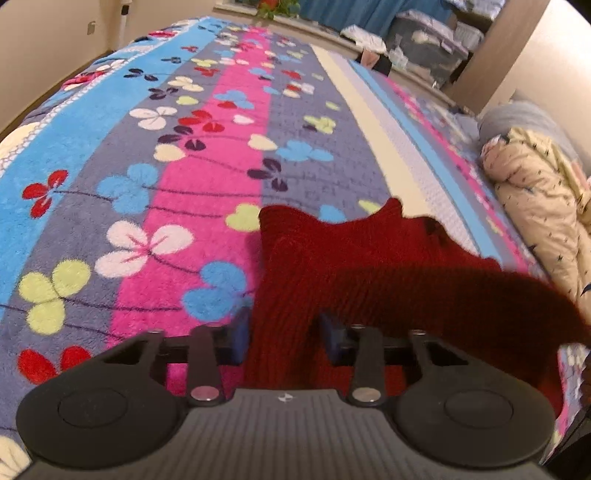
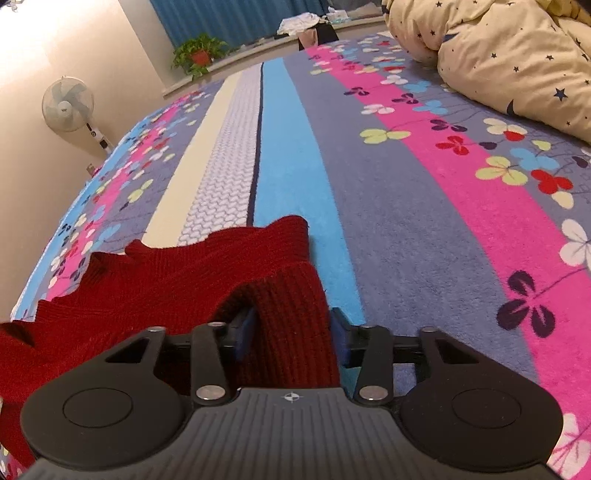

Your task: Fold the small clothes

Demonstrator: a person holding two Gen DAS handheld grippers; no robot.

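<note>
Between the blue pads of our left gripper (image 1: 282,334) we hold a bunched fold of the red knitted garment (image 1: 369,258), the pads pressing into the ribbed cloth on both sides. Our right gripper (image 2: 293,334) is clamped the same way on another thick fold of that garment (image 2: 184,280); its blue fingers (image 2: 341,338) sit tight against the knit. The rest of the garment lies spread on the bed blanket (image 1: 147,166), with scalloped edges pointing away from us.

Only the left wrist view shows the garment's dark, blurred part trailing off to the right, and a small dark mark near its far edge. Only the right wrist view shows the garment running off to the left across the pale and blue stripes of the blanket (image 2: 406,221).

Further out, the left view takes in stacked storage boxes (image 1: 432,40) beyond the foot of the bed and the cream quilt (image 1: 546,206) heaped at the right. The right view shows that quilt (image 2: 509,55) with its star print at upper right, a standing fan (image 2: 68,105) by the wall, and a potted plant (image 2: 199,51) before a blue curtain (image 2: 229,18). Nothing lies on the blanket ahead of either gripper.
</note>
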